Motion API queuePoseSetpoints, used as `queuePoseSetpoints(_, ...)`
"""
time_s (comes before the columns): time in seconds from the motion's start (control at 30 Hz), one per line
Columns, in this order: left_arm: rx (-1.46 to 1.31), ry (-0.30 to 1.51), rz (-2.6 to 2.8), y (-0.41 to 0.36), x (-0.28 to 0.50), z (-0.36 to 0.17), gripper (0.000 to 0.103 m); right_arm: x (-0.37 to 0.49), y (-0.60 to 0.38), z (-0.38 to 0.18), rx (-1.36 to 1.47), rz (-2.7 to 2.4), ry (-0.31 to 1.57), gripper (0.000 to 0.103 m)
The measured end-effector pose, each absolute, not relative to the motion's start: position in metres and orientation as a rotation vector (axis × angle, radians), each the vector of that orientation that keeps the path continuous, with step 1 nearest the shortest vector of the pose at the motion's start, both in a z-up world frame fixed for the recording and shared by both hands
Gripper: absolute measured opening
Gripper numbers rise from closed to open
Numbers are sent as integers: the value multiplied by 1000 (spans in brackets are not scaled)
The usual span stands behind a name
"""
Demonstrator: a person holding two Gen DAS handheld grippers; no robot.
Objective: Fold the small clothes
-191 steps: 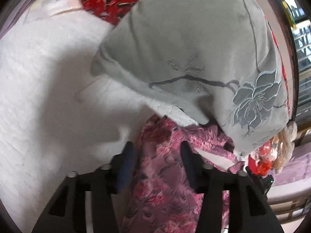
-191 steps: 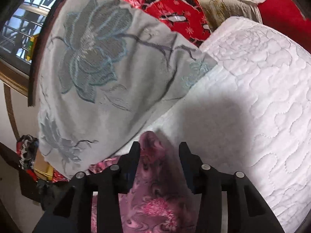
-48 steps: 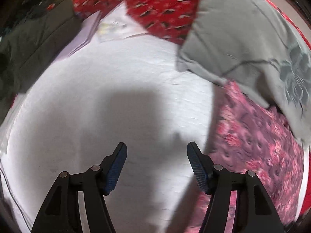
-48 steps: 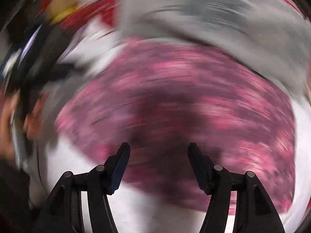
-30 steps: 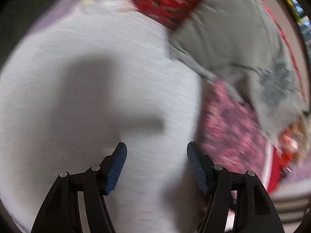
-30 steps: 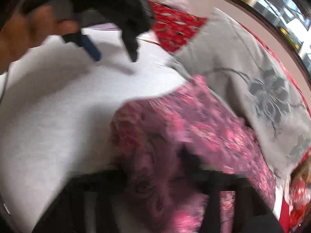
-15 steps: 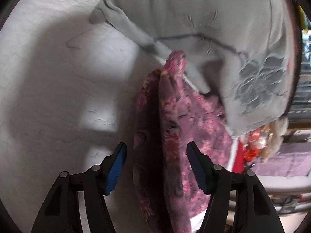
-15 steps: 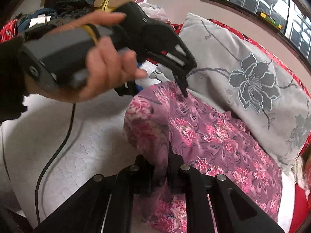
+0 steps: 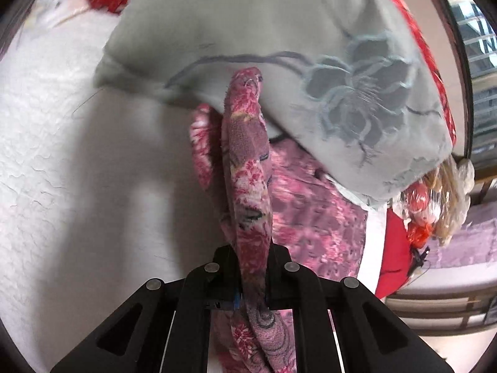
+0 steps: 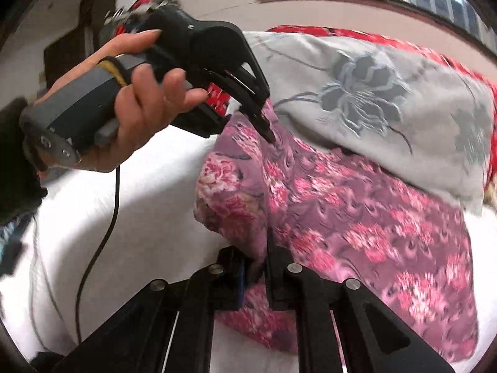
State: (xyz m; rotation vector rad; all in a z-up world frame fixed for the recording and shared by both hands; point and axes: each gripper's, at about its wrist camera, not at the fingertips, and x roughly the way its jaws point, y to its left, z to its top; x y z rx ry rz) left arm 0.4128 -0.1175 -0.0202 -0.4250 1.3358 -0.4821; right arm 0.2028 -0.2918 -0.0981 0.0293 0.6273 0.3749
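Gripping the pink floral garment [image 10: 341,217] at two points along one edge: our left gripper [image 9: 253,276] is clamped tight on a lifted ridge of cloth, our right gripper [image 10: 254,273] pinched closed on the near corner. Most of the garment is lying spread on the white quilt [image 9: 77,171], its far side tucked under the grey pillow [image 9: 279,46]. We are judging the fold barely begun: edge raised, not yet carried over, nothing flattened.

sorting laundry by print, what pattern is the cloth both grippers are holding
The cloth is mauve-purple with pink and red flowers and swirls, clearest in the right wrist view.
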Motion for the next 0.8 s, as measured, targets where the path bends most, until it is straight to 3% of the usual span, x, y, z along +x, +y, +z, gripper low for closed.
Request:
queuePoseSetpoints(0.43, -289, 1299, -521, -241, 365, 17, 8, 168, -409, -102, 448, 336, 602, 7)
queuePoseSetpoints(0.8, -176, 1348, -574, -368, 356, -17, 8, 139, -501, -126, 722, 239, 584, 7)
